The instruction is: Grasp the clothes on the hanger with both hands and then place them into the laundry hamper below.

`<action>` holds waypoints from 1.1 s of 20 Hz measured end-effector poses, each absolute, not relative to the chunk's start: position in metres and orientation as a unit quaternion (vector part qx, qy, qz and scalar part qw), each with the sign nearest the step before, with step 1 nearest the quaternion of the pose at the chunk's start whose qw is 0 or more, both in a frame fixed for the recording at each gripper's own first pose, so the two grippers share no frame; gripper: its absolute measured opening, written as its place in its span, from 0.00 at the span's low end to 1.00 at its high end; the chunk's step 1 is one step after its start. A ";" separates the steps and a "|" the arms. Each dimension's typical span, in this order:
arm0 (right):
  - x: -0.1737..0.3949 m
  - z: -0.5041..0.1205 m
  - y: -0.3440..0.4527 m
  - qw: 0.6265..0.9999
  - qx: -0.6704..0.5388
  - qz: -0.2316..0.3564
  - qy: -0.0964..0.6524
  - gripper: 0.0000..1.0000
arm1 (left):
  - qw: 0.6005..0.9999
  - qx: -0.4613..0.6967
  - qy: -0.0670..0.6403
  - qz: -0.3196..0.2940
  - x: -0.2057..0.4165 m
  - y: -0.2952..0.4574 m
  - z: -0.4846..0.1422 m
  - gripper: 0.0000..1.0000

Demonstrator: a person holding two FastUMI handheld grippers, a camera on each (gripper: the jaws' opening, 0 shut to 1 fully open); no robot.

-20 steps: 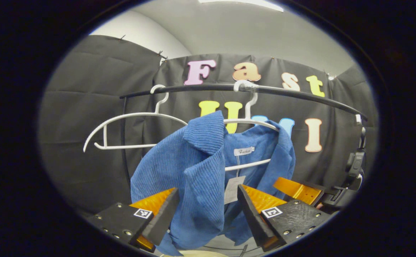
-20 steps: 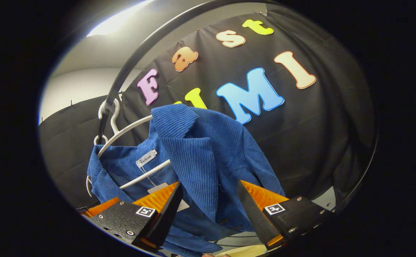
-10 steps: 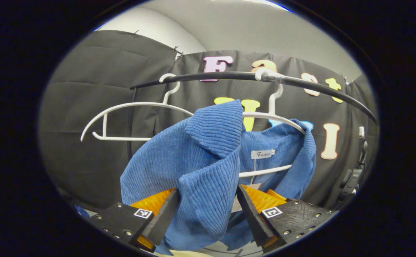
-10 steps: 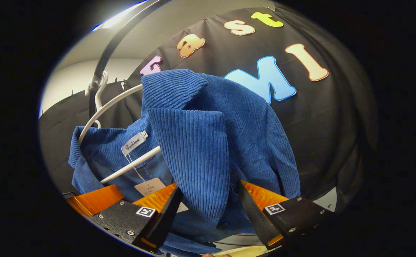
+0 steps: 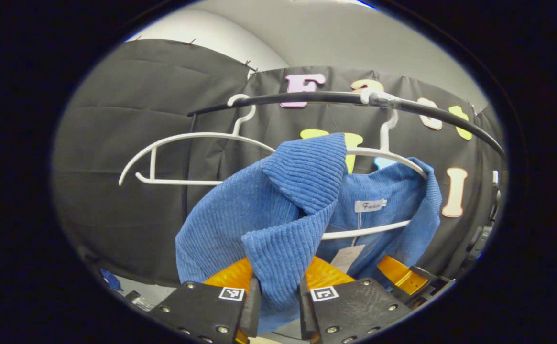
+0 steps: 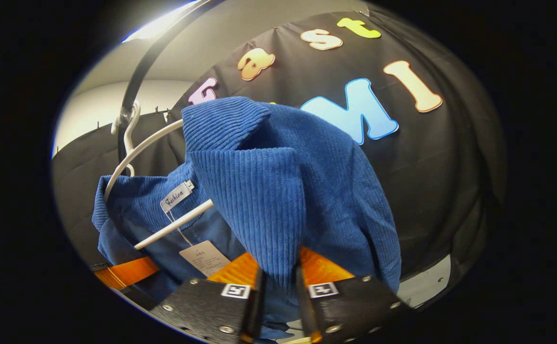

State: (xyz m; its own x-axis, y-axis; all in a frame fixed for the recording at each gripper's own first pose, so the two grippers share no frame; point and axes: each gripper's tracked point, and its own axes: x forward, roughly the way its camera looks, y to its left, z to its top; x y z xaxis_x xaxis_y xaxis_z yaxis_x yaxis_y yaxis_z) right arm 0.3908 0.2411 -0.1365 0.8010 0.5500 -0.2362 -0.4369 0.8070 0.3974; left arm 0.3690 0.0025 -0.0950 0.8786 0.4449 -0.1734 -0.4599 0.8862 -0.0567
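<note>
1. Now both lapels are pinched: the left gripper [image 5: 278, 306] is clamped on the blue jacket [image 5: 240, 224] at one lapel, and the right gripper [image 6: 278, 306] is clamped on the other, each with only a narrow fold of corduroy between its fingers.
2. Just ahead of and above both grippers, the jacket hangs on a white hanger [image 5: 383, 155], which hooks over the black rail [image 5: 307, 99].
3. Risk: a straight downward pull would likely drag the collar against the hanger's shoulders, so the hanger could tip, swing or come off the rail with the garment.
4. Risk: with so little cloth held, the heavy fabric may slide out of one gripper once the full weight comes on.
5. Risk: uneven pulls could free one shoulder while the other stays caught.
6. Beyond the left gripper, to its left, an empty hanger [image 5: 187, 157] hangs close enough for a swinging jacket to knock it.
7. I cannot make out the laundry hamper, so the drop is hard to judge.
</note>
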 end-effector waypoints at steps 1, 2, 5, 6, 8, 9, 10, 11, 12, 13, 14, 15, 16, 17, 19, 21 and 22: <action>0.391 -0.135 0.233 0.938 0.166 0.251 0.170 0.22 | 0.965 -0.046 0.076 0.247 0.362 0.009 -0.094 0.23; 0.389 -0.133 0.228 0.938 0.168 0.251 0.172 0.09 | 0.967 -0.052 0.072 0.239 0.358 0.004 -0.092 0.12; 0.389 -0.123 0.220 0.933 0.178 0.261 0.172 0.01 | 0.973 -0.085 0.069 0.204 0.354 -0.004 -0.092 0.03; 0.393 -0.121 0.216 0.935 0.175 0.257 0.169 0.00 | 0.973 -0.093 0.068 0.199 0.350 -0.003 -0.091 0.03; 0.398 -0.116 0.204 0.940 0.175 0.244 0.162 0.00 | 0.975 -0.097 0.062 0.189 0.342 -0.003 -0.082 0.02; 0.396 -0.113 0.197 0.943 0.175 0.235 0.155 0.00 | 0.977 -0.097 0.058 0.183 0.338 -0.002 -0.074 0.03; 0.398 -0.109 0.190 0.947 0.176 0.225 0.148 0.00 | 0.978 -0.096 0.053 0.175 0.331 -0.002 -0.066 0.03; 0.399 -0.105 0.183 0.950 0.179 0.214 0.142 0.00 | 0.980 -0.094 0.053 0.167 0.323 -0.002 -0.059 0.03; 0.401 -0.101 0.178 0.952 0.183 0.204 0.137 0.00 | 0.981 -0.091 0.055 0.164 0.309 -0.004 -0.054 0.02; 0.405 -0.097 0.173 0.954 0.186 0.194 0.131 0.00 | 0.982 -0.089 0.056 0.159 0.304 -0.003 -0.049 0.02; 0.409 -0.094 0.170 0.956 0.191 0.183 0.127 0.00 | 0.982 -0.090 0.051 0.156 0.303 -0.001 -0.043 0.02; 0.414 -0.092 0.167 0.956 0.198 0.176 0.127 0.00 | 0.983 -0.090 0.047 0.154 0.300 0.004 -0.038 0.02; 0.416 -0.090 0.165 0.955 0.207 0.169 0.126 0.00 | 0.983 -0.090 0.046 0.150 0.297 0.008 -0.037 0.02; 0.419 -0.087 0.162 0.956 0.213 0.160 0.121 0.00 | 0.984 -0.090 0.046 0.149 0.294 0.014 -0.035 0.02; 0.427 -0.081 0.154 0.959 0.220 0.141 0.108 0.00 | 0.984 -0.091 0.044 0.145 0.287 0.026 -0.029 0.02; 0.433 -0.075 0.150 0.960 0.229 0.127 0.095 0.00 | 0.985 -0.083 0.042 0.147 0.282 0.041 -0.024 0.02; 0.435 -0.074 0.148 0.961 0.231 0.121 0.090 0.00 | 0.985 -0.073 0.039 0.151 0.279 0.051 -0.020 0.02</action>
